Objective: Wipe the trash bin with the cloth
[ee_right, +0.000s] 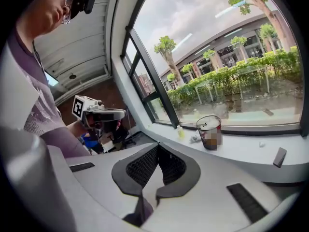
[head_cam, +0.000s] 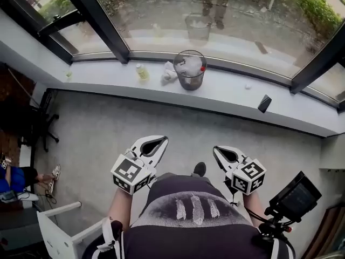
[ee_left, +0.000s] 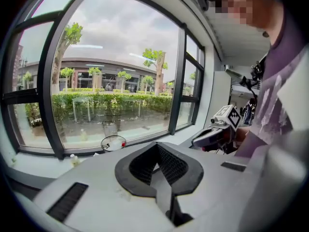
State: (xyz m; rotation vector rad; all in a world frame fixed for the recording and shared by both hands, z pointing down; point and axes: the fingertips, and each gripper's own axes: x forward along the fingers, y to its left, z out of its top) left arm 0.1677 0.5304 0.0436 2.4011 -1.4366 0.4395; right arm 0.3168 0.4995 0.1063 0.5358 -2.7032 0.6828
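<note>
- The trash bin [head_cam: 190, 69] stands on the pale window sill [head_cam: 237, 93] against the glass. It is a dark, round, see-through bin with something white inside and a small red spot at its rim.
- The cloth [head_cam: 169, 72] lies crumpled on the sill, just beside the bin on the person's left and touching or nearly touching it. A small yellowish bottle [head_cam: 142, 72] stands a little further left.
- A dark flat object [head_cam: 264, 103] lies further along the sill to the right, well apart from the bin.
- The left gripper [head_cam: 163, 140] is held low in front of the person's body, over the grey floor [head_cam: 97, 134]. Its jaws are closed together with nothing between them.
- The right gripper [head_cam: 216, 149] is held level with it on the other side, likewise closed and empty.
- Both grippers point toward the sill, yet the bin and cloth are well apart from them, across the strip of floor.
- Seen along the left gripper's jaws, the bin [ee_left: 113, 142] sits above and left of the tips [ee_left: 157, 146].
- From the right gripper [ee_right: 157, 146], the bin [ee_right: 209, 132] and cloth [ee_right: 194, 138] lie ahead to the right.
</note>
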